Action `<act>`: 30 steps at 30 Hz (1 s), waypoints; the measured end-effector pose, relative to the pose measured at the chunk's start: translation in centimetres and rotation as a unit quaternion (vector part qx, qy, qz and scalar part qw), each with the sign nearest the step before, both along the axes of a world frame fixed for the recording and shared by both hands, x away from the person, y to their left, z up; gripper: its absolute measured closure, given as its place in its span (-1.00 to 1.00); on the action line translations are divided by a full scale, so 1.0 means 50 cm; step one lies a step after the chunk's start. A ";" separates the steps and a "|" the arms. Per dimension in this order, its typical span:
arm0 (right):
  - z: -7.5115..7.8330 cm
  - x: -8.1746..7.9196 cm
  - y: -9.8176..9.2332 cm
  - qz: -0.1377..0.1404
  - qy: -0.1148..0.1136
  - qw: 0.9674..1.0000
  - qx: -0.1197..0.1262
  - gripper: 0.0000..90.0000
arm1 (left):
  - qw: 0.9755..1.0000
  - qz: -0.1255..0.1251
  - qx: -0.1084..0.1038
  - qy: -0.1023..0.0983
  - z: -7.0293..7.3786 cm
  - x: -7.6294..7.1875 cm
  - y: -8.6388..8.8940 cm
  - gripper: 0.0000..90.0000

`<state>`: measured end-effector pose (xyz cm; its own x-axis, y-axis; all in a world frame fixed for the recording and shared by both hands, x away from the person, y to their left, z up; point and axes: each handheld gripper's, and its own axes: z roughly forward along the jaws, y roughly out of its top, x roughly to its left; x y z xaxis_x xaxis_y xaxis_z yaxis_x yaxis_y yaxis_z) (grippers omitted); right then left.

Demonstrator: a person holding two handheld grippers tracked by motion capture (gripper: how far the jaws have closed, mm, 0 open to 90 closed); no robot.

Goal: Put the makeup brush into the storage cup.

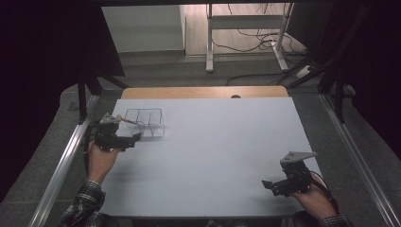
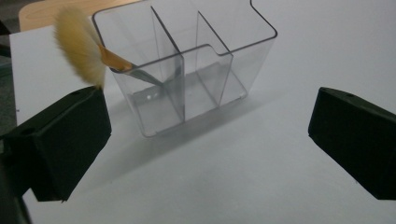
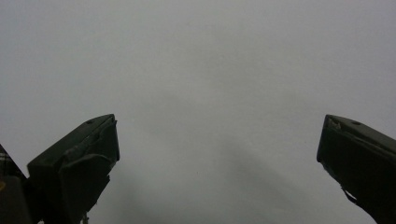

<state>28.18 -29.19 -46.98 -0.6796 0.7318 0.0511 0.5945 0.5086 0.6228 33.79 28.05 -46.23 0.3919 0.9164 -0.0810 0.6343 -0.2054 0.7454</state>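
The brush (image 2: 86, 46) looks already delivered: it sits in the end compartment of the clear organizer (image 2: 201, 70), handle down, leaning at a slant w/ the fluffy cream bristle head sticking up & out over the rim. The metal ferrule rests on the rim edge; the handle runs down inside toward the organizer floor. The organizer has three compartments; the other two look empty. It stands near the far-left corner of the table (image 1: 213, 156), a bit in from the left edge.

Left tool (image 2: 210, 140): jaws spread wide, holding nothing. In the left gripper view its near jaw sits just under the bristles; contact can't be told from here. In the high view the left tool (image 1: 135, 138) is just beside the organizer, on its near-left side. So it reads as release done, or a re-grip not yet begun; judging by the wide gap & the brush resting on its own, release seems more likely.

Right tool (image 1: 268, 184): near the near-right corner of the table, well apart from the organizer. Right gripper view shows its jaws wide apart w/ bare table between them, nothing held.

What's left, as a guess: pull the left tool clear w/o brushing the bristles or nudging the light organizer. No other loose items on the table to put away.

Writing/brands: none readable on the brush, organizer, or tools. Ferrule is too blurred to tell any marking.
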 end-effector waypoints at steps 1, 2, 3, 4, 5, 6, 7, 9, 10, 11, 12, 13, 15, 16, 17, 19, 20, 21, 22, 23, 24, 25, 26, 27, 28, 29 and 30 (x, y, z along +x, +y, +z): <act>0.000 0.000 0.000 0.000 0.000 1.000 0.000 -1.00 | 1.000 -0.003 0.001 0.000 -0.001 -0.002 -0.002 -1.00; 0.000 0.000 0.000 0.000 0.001 1.000 0.000 -1.00 | 1.000 -0.003 0.000 0.001 -0.002 -0.004 -0.004 -1.00; 0.000 0.000 0.000 0.000 0.001 1.000 0.000 -1.00 | 1.000 -0.006 0.002 0.000 -0.002 -0.006 -0.005 -1.00; 0.000 0.000 0.000 0.000 0.000 1.000 0.000 -1.00 | 1.000 -0.007 0.002 -0.001 -0.002 -0.008 -0.006 -1.00; 0.000 0.000 0.000 0.000 0.000 1.000 0.000 -1.00 | 1.000 -0.006 -0.001 0.000 -0.002 -0.011 -0.008 -1.00; 0.000 0.000 0.000 0.000 0.000 1.000 0.000 -1.00 | 1.000 -0.007 -0.002 -0.001 -0.002 -0.013 -0.009 -1.00; 0.000 0.000 0.000 0.001 0.000 1.000 0.000 -1.00 | 1.000 -0.009 -0.002 -0.002 -0.002 -0.015 -0.010 -1.00; 0.000 0.000 0.000 0.002 0.000 1.000 0.000 -1.00 | 1.000 -0.013 -0.006 -0.003 -0.003 -0.020 -0.012 -1.00; 0.000 0.000 0.000 0.003 0.000 1.000 0.000 -1.00 | 1.000 -0.013 -0.007 -0.002 -0.003 -0.023 -0.014 -1.00; 0.000 0.000 0.001 0.003 0.000 1.000 -0.001 -1.00 | 1.000 -0.016 -0.005 -0.002 -0.003 -0.025 -0.016 -1.00; 0.000 0.000 0.001 0.003 -0.001 1.000 -0.001 -1.00 | 1.000 -0.017 -0.007 -0.001 -0.004 -0.028 -0.017 -1.00; 0.000 0.000 0.001 0.003 -0.001 1.000 -0.001 -1.00 | 1.000 -0.019 -0.008 -0.001 -0.004 -0.030 -0.019 -1.00; 0.000 0.000 0.001 0.003 -0.001 1.000 -0.001 -1.00 | 1.000 -0.023 -0.007 0.000 -0.005 -0.033 -0.021 -1.00; 0.000 -0.001 0.001 0.003 -0.001 1.000 0.000 -1.00 | 1.000 -0.024 -0.007 0.001 -0.005 -0.035 -0.023 -1.00; 0.001 -0.001 0.001 0.003 -0.001 1.000 0.000 -1.00 | 1.000 -0.025 -0.008 0.002 -0.005 -0.036 -0.024 -1.00; 0.001 -0.001 0.001 0.003 -0.001 1.000 0.000 -1.00 | 1.000 -0.027 -0.008 0.002 -0.005 -0.039 -0.026 -1.00; 0.001 -0.001 0.001 0.003 -0.001 1.000 0.000 -1.00 | 1.000 -0.028 -0.008 0.002 -0.005 -0.040 -0.026 -1.00; 0.001 -0.001 0.001 0.003 -0.001 1.000 0.001 -1.00 | 1.000 -0.029 -0.009 0.002 -0.005 -0.042 -0.027 -1.00; 0.001 -0.001 0.001 0.002 -0.001 1.000 0.001 -1.00 | 0.999 -0.031 -0.009 0.003 -0.005 -0.043 -0.027 -1.00; 0.001 0.000 0.000 0.002 -0.001 1.000 0.001 -1.00 | 0.999 -0.032 -0.009 0.004 -0.005 -0.045 -0.028 -1.00; 0.001 -0.001 0.000 0.002 -0.001 1.000 0.001 -1.00 | 0.999 -0.033 -0.009 0.004 -0.006 -0.047 -0.029 -1.00; 0.001 -0.001 0.000 0.002 -0.001 1.000 0.001 -1.00 | 0.999 -0.035 -0.010 0.006 -0.006 -0.049 -0.029 -1.00; 0.001 -0.001 0.000 0.002 -0.001 1.000 0.001 -1.00 | 0.999 -0.036 -0.010 0.007 -0.007 -0.050 -0.030 -1.00; 0.001 -0.001 0.000 0.002 -0.001 1.000 0.001 -1.00 | 0.999 -0.037 -0.010 0.008 -0.007 -0.052 -0.030 -1.00; 0.001 0.000 0.000 0.002 -0.001 1.000 0.001 -1.00 | 0.999 -0.038 -0.009 0.008 -0.008 -0.054 -0.031 -1.00; 0.001 -0.001 0.000 0.002 -0.001 1.000 0.002 -1.00 | 0.999 -0.038 -0.008 0.008 -0.008 -0.056 -0.031 -1.00; 0.001 0.000 0.000 0.002 -0.001 1.000 0.002 -1.00 | 0.999 -0.039 -0.008 0.009 -0.008 -0.058 -0.032 -1.00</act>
